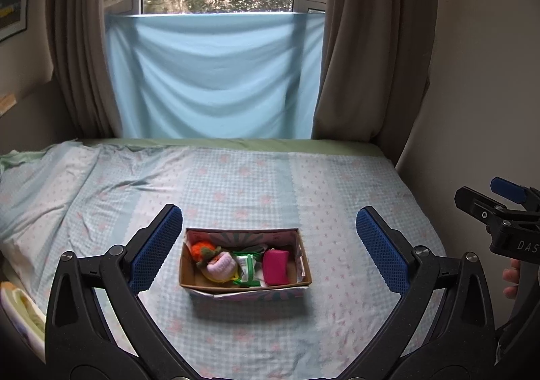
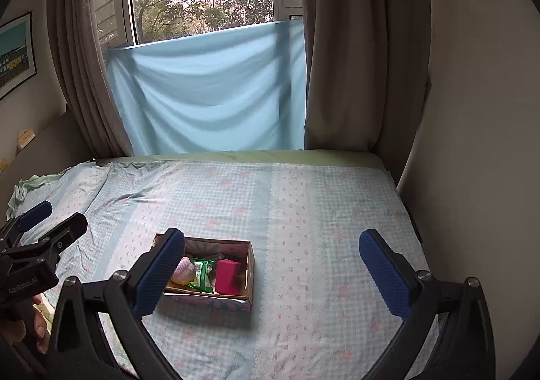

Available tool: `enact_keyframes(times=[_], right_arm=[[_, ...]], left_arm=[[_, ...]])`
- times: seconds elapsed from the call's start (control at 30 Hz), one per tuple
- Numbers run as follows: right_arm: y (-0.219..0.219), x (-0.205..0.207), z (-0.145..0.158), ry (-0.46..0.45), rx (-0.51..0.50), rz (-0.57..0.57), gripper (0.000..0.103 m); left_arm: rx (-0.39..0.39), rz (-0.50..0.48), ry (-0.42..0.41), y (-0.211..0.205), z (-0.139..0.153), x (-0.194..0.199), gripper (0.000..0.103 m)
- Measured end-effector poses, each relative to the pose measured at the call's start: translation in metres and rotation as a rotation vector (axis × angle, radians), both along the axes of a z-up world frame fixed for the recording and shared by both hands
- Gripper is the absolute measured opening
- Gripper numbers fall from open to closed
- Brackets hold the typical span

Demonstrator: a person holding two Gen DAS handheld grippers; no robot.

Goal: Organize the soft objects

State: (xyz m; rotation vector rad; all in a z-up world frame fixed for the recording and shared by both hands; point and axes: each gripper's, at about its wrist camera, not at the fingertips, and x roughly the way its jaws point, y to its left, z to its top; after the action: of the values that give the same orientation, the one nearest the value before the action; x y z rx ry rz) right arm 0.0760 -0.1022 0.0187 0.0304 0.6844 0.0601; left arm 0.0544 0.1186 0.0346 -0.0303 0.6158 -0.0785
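- Both the left tongs point(image 1: 269, 246) and right tongs point(image 2: 271, 267) gape wide, empty.
- Pink pouch point(image 1: 276, 266) in the cardboard box point(image 1: 305, 263), centre of bed point(image 1: 337, 184): likely light, squashy; pinch its middle.

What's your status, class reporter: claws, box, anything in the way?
Left claw open, empty. Right claw open, empty. Cardboard box on bed, soft objects inside. Nothing blocking.
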Motion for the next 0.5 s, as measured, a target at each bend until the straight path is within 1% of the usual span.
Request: enact_keyframes(times=[0.13, 0.23, 0.37, 0.5], right_arm=[[-0.006, -0.01, 0.0, -0.017, -0.014, -0.014, 0.103], [-0.01, -0.015, 0.0, -0.026, -0.006, -0.025, 0.103], [-0.013, -0.017, -0.002, -0.03, -0.02, -0.042, 0.103], [-0.016, -0.021, -0.001, -0.028, -0.016, -0.058, 0.103]], left_arm=[[-0.014, -0.01, -0.006, -0.005, -0.003, -0.006, 0.103], [-0.028, -0.015, -0.012, -0.011, -0.004, -0.01, 0.103], [-0.006, -0.023, -0.016, -0.02, -0.004, -0.012, 0.103], [-0.005, -0.03, -0.021, -0.024, -0.004, -0.012, 0.103]])
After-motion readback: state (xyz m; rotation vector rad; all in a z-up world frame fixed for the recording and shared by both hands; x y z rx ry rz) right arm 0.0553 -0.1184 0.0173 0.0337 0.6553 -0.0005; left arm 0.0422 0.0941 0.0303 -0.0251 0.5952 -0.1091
